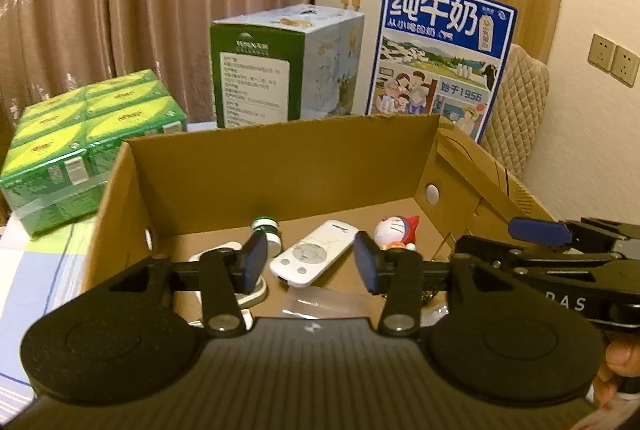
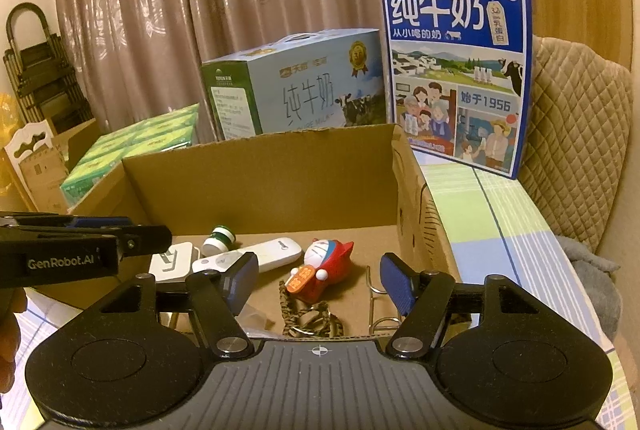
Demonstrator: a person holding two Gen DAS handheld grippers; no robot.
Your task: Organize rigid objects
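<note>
Right wrist: "GenRobot.AI" on left gripper (image 2: pixel 120 234)

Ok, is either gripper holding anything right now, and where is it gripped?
Nothing is held. The left gripper and right gripper are both open over the cardboard box, with nothing between their pads.

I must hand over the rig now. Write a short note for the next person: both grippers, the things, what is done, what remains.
Left gripper: jaws open, empty, above the brown cardboard box.
Right gripper: jaws open, empty, at the same box.
In the box: white remote control, small green-capped white bottle, red and white Doraemon figure, white adapter, patterned lanyard.
Done: these lie inside the box.
Left: nothing is gripped now; any sorting inside remains.
</note>
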